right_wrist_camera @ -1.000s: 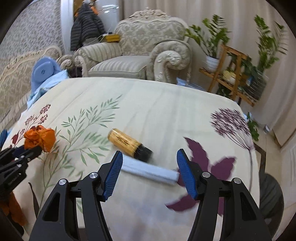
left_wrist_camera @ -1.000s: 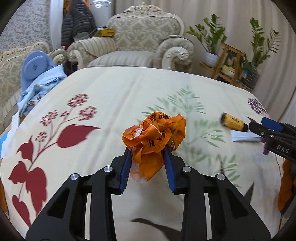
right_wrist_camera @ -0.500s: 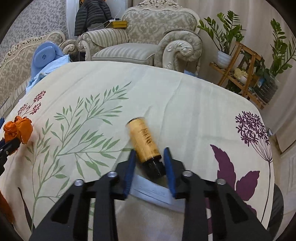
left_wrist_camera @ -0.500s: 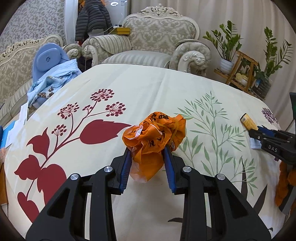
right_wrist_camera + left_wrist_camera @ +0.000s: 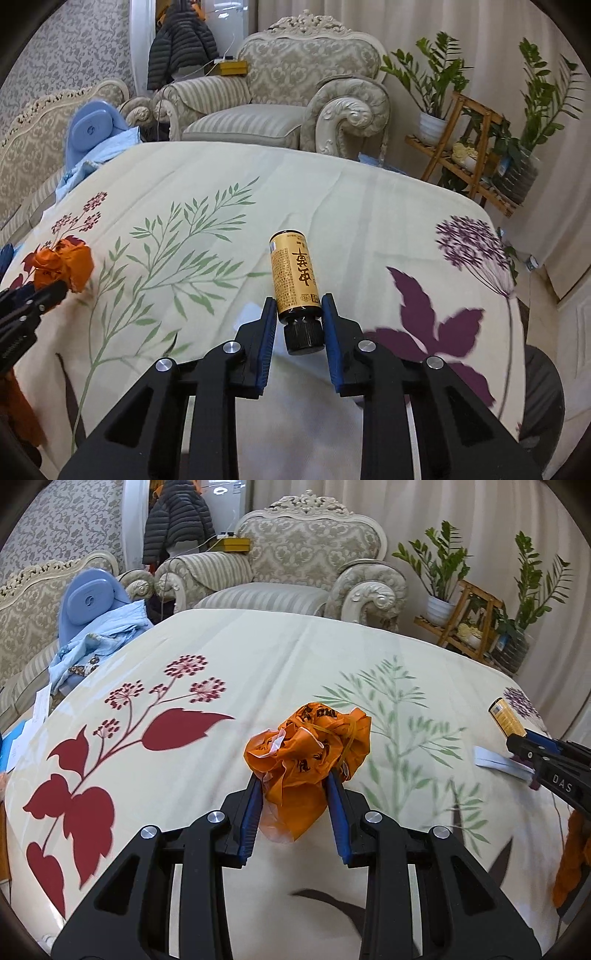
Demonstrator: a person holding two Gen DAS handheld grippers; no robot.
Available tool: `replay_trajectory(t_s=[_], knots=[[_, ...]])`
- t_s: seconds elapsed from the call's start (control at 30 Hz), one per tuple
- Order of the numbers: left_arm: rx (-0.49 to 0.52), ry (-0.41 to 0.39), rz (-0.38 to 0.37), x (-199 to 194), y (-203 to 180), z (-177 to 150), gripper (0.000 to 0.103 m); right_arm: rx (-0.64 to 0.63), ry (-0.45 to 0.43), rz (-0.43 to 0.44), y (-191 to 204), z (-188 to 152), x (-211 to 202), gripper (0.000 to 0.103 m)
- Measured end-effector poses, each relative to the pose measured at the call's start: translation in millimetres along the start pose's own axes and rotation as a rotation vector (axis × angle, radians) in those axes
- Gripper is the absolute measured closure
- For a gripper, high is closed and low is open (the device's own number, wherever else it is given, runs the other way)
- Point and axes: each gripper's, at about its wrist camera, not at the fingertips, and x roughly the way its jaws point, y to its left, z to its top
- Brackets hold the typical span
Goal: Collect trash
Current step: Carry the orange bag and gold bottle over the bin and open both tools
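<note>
My left gripper (image 5: 293,786) is shut on a crumpled orange plastic bag (image 5: 308,749) and holds it above the flowered tablecloth (image 5: 258,657). My right gripper (image 5: 298,306) is shut on a small gold-labelled bottle (image 5: 294,277) with a black cap, gripped near the cap and lifted off the cloth. The bottle (image 5: 506,716) and right gripper (image 5: 532,744) also show at the right edge of the left wrist view. The orange bag (image 5: 64,264) shows at the left of the right wrist view. A white paper strip (image 5: 496,762) lies on the cloth under the right gripper.
An ornate armchair (image 5: 295,576) stands behind the table. A blue chair with light blue cloth (image 5: 96,627) is at the left. Potted plants on a wooden stand (image 5: 465,129) are at the right. A dark round bin (image 5: 543,391) sits beside the table's right edge.
My right gripper closed on the gold bottle and lifted it off the cloth, turning it upright in view. My left gripper kept hold of the orange bag and shifted slightly.
</note>
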Motion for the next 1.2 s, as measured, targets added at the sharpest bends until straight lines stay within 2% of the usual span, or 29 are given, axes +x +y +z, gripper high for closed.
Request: replay_trajectory(t_s=[0.5, 0.87, 1.03, 1.2], knots=[[0.088, -0.003, -0.155, -29, -93, -27, 0.07, 0.138, -0.032, -0.082, -63, -64, -66, 0.077], [0.213, 0.0, -0.319, -44, -204, -45, 0.07, 0.282, -0.051, -0.208, -142, -109, -99, 0.077], [0.274, 0.001, -0.379, -46, -257, -51, 0.07, 0.344, -0.056, -0.282, -180, -127, -108, 0.077], [0.331, 0.008, -0.422, -44, -302, -57, 0.07, 0.388, -0.051, -0.321, -211, -140, -110, 0.077]])
